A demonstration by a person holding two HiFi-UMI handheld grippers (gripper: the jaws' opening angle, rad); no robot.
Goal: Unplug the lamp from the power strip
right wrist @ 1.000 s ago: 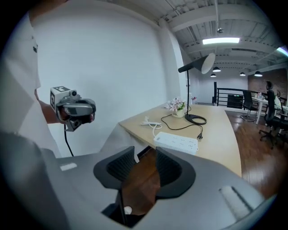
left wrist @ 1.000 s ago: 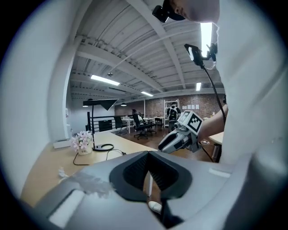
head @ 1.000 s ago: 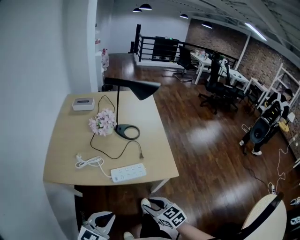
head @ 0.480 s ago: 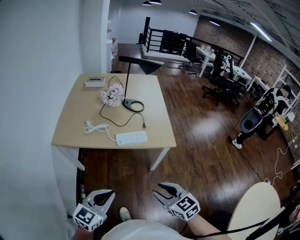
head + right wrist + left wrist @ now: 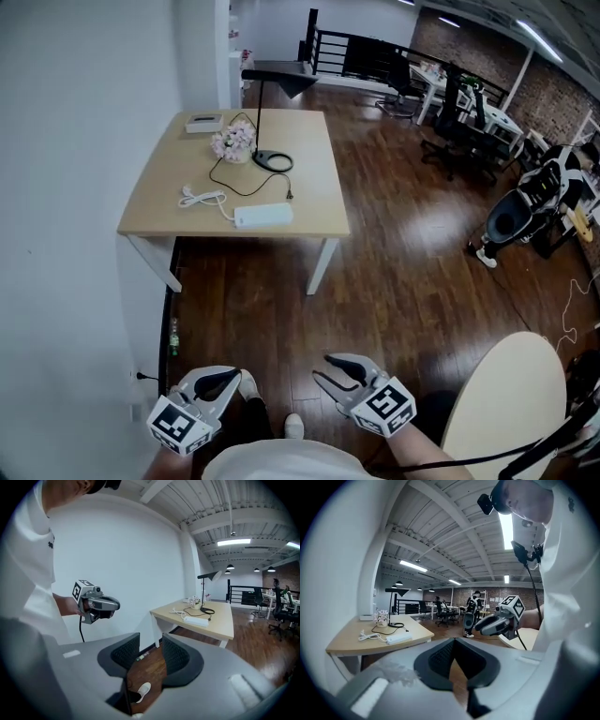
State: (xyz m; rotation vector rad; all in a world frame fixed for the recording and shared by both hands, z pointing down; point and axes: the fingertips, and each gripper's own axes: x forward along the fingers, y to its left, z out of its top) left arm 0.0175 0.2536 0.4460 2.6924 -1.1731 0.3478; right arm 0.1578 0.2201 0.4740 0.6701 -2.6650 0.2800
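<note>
Head view: both grippers hang low over the dark wood floor point(image 5: 403, 262), well apart from the light wooden counter point(image 5: 150, 202). The left gripper point(image 5: 217, 381) has its jaws slightly parted with nothing between them. The right gripper point(image 5: 337, 371) is also parted and empty, with only floor showing in the gap. On the counter stands the black desk lamp point(image 5: 274, 161), whose black cord ends in a plug point(image 5: 291, 196) lying on the wood near the white power strip point(image 5: 263, 217) but apart from it.
</note>
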